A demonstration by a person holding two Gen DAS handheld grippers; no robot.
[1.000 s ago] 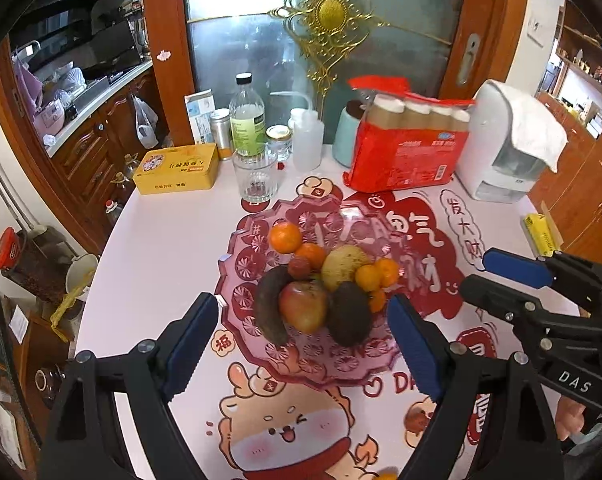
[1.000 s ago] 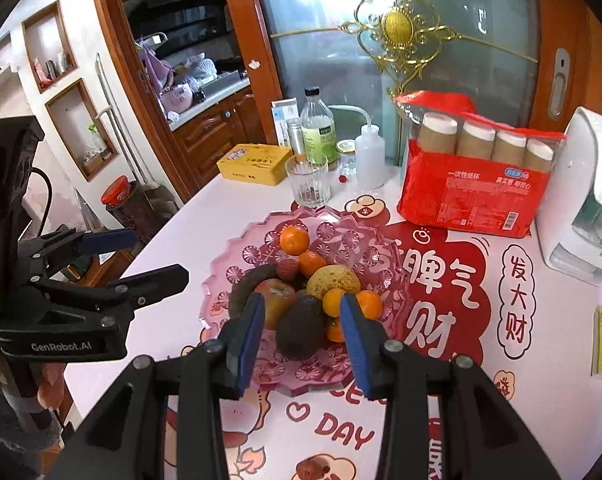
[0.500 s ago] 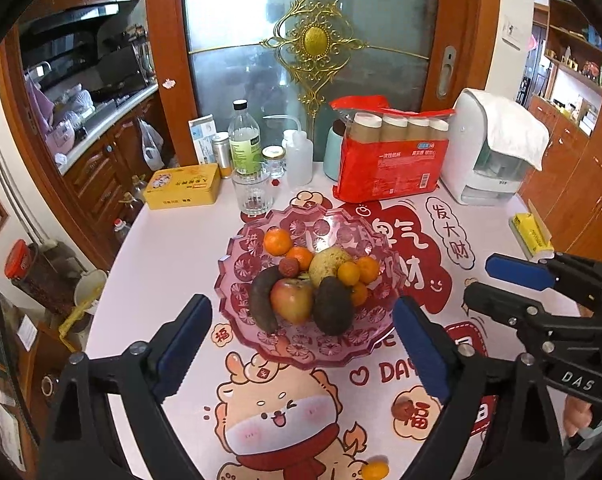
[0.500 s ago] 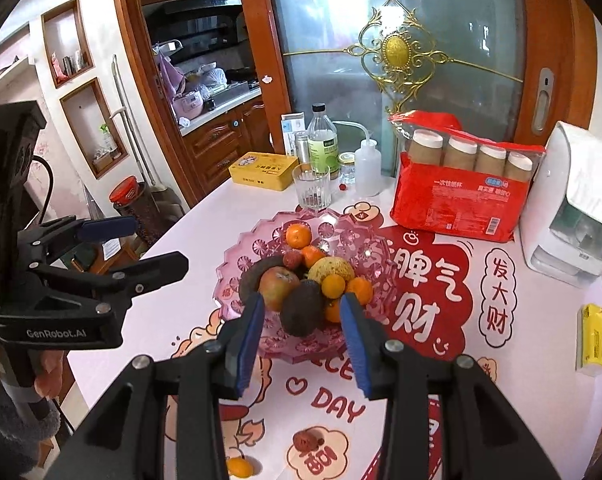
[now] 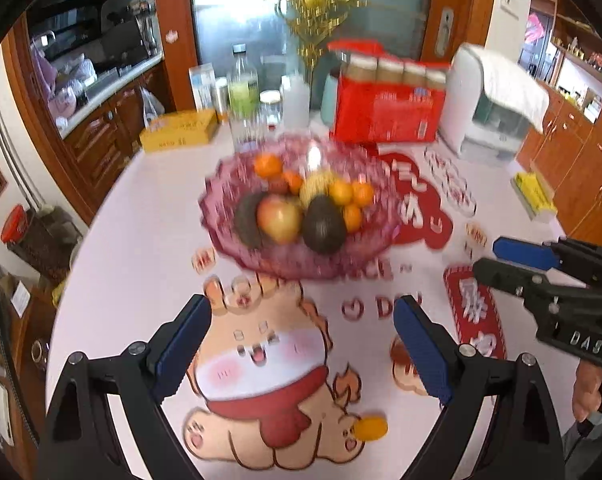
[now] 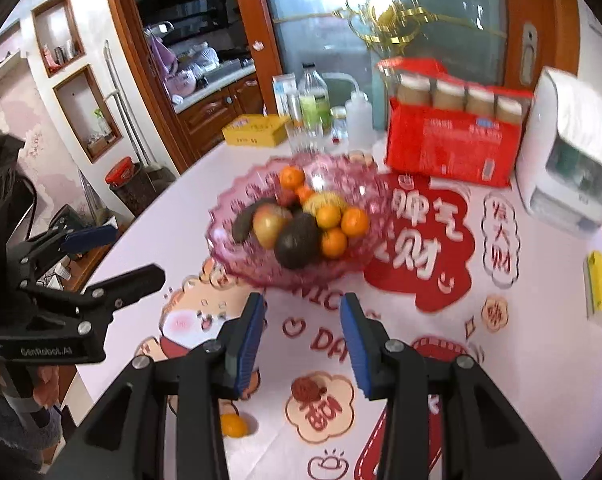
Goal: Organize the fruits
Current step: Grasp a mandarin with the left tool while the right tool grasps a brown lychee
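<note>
A pink glass fruit bowl point(image 5: 221, 216) point(image 6: 225, 248) sits mid-table, holding an apple point(image 5: 279, 218), an avocado point(image 5: 323, 228), a dark banana point(image 5: 247, 220) and several small oranges point(image 6: 355, 222). One loose small orange point(image 5: 371, 428) point(image 6: 233, 425) lies on the tablecloth near the front edge. My left gripper point(image 5: 301, 344) is open and empty, above the cartoon print, short of the bowl. My right gripper point(image 6: 303, 340) is open and empty, in front of the bowl. Each gripper shows in the other's view, the right one point(image 5: 513, 256) and the left one point(image 6: 113, 256).
Behind the bowl stand a drinking glass point(image 6: 303, 136), bottles point(image 5: 243, 92), a yellow box point(image 5: 179, 132), a red pack of paper cups point(image 6: 453, 136) and a white appliance point(image 6: 573, 160). A yellow packet point(image 6: 601, 292) lies at the right edge. The table's left edge drops to the floor.
Both grippers have pulled back and away from the bowl, toward the table's front. The loose orange has come into view. The frames now are motion-blurred.
</note>
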